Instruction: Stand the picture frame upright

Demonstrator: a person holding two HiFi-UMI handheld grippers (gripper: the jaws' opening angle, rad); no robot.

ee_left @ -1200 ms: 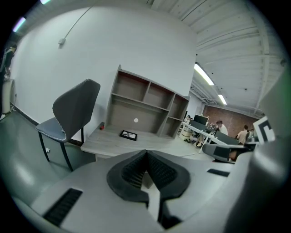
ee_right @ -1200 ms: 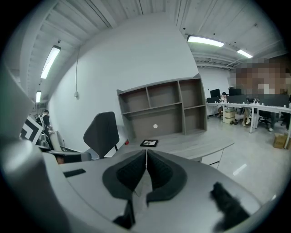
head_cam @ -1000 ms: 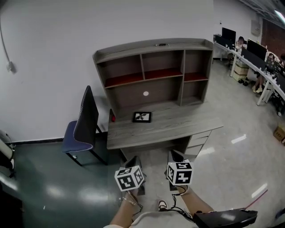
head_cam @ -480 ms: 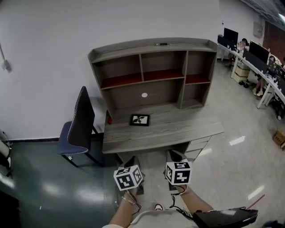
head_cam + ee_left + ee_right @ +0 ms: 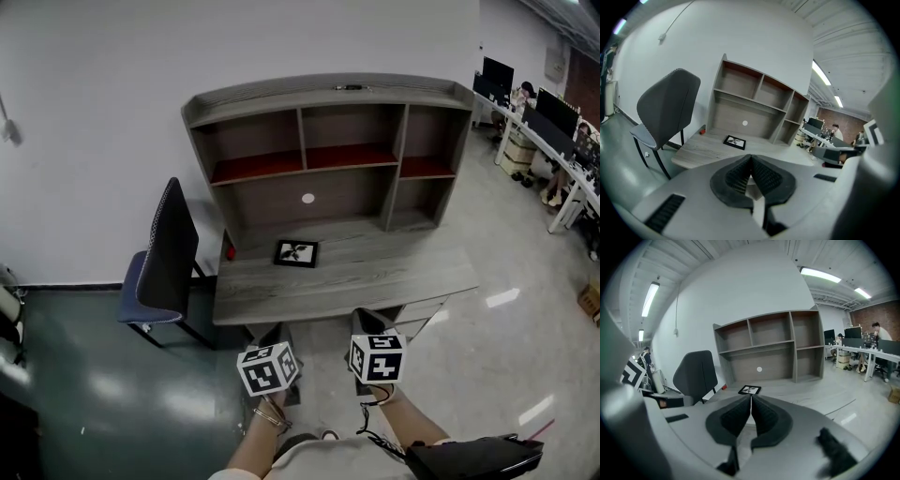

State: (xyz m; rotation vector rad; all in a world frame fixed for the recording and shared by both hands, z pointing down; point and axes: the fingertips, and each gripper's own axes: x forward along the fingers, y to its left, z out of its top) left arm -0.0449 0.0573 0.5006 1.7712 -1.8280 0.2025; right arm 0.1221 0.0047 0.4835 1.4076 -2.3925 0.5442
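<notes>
A black picture frame (image 5: 296,253) lies flat on the grey desk (image 5: 375,277), left of its middle, below the shelf unit. It also shows in the left gripper view as the picture frame (image 5: 735,141) and in the right gripper view as the picture frame (image 5: 750,390). My left gripper (image 5: 278,340) and right gripper (image 5: 369,324) hang side by side short of the desk's front edge, well away from the frame. Both point toward the desk. The left gripper (image 5: 750,159) is shut with nothing between its jaws, and so is the right gripper (image 5: 750,399).
A dark chair (image 5: 159,267) with a blue seat stands at the desk's left end. A small red object (image 5: 229,250) sits near the desk's back left corner. The shelf unit (image 5: 328,150) rises at the back. Office desks with monitors (image 5: 553,141) line the right side.
Both grippers and the head have come closer to the desk; the desk and frame look larger and sit nearer in view. The jaws stayed shut.
</notes>
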